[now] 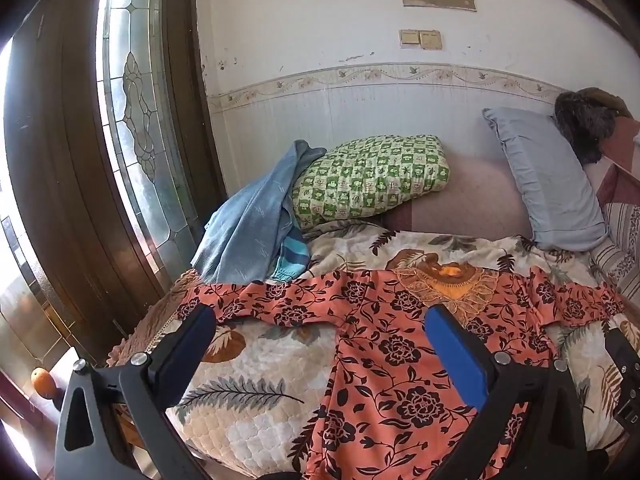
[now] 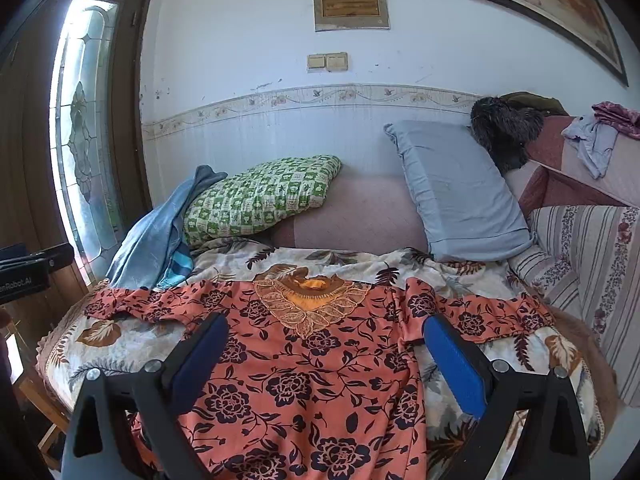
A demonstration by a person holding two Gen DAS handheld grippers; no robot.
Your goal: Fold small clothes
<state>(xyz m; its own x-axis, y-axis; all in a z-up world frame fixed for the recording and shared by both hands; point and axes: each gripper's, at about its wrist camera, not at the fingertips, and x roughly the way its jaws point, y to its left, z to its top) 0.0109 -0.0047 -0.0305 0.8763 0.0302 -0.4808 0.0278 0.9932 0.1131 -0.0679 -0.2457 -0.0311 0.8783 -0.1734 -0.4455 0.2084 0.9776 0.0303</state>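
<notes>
Orange floral blouse (image 2: 320, 380) spread flat, front up, on the leaf-patterned bedspread (image 2: 120, 344) of a daybed, both sleeves stretched out sideways, embroidered neckline (image 2: 312, 304) toward the wall. Left hand-held gripper (image 1: 320, 320) released, jaws spread wide, hovering above the blouse's left sleeve and shoulder, nothing between the blue pads (image 1: 456, 356). Right hand-held gripper (image 2: 324, 328) likewise released and wide, poised over the blouse's chest and right side, gripping nothing. No contact with the fabric discernible for either one.

Behind the blouse, against the wall: green checked pillow (image 2: 260, 200) with a blue towel (image 2: 152, 236) draped beside it at the left, grey-blue pillow (image 2: 460, 192) leaning at the right. Dark furry item (image 2: 504, 132) on the armrest corner, kind not clear. Loose garments (image 2: 600, 136) further right on the sofa back. Wooden door with leaded glass panel (image 1: 132, 120) at the left. Orange fruit (image 1: 42, 382) low by the door.
</notes>
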